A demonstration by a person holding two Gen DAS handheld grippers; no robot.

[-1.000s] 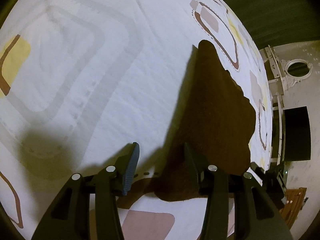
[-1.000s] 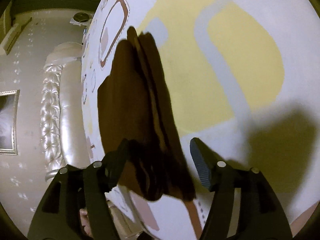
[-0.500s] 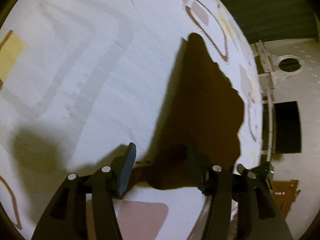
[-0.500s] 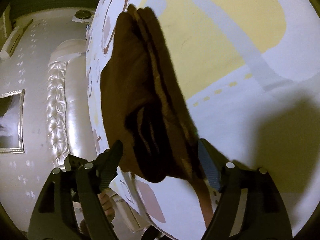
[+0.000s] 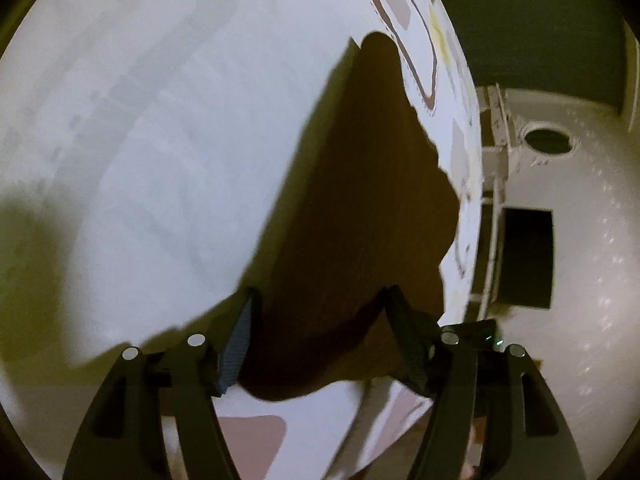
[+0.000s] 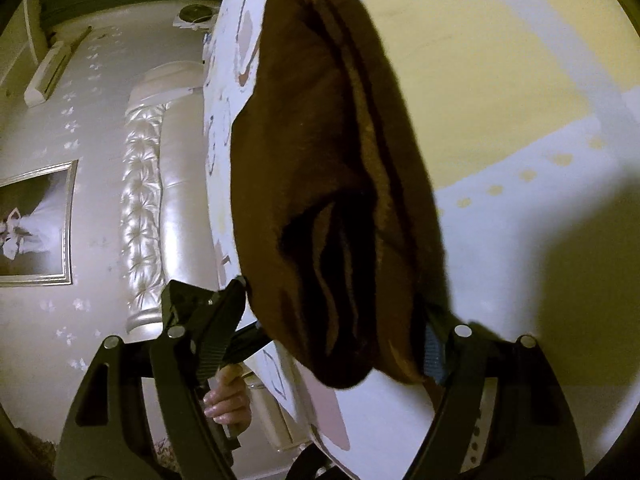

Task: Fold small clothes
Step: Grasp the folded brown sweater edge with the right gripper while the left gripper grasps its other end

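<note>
A folded dark brown garment (image 5: 360,208) lies on a white bedsheet (image 5: 160,140) near the bed's edge. In the left wrist view its near end lies between the fingers of my open left gripper (image 5: 320,320). In the right wrist view the same garment (image 6: 328,168) shows as several stacked layers, its near end between the fingers of my open right gripper (image 6: 332,320). The right finger's pad is partly hidden behind the cloth. I cannot tell whether the fingers touch the fabric.
The sheet has yellow (image 6: 500,80), grey and brown printed shapes. The bed edge (image 5: 472,240) drops off just beyond the garment. A tufted cream headboard (image 6: 148,208) and a framed picture (image 6: 36,224) lie past it. A hand (image 6: 228,396) holds the other gripper below.
Both grippers have moved forward over the garment's near end, so the cloth now sits between their fingers. The jaws have stayed open, a little wider.
</note>
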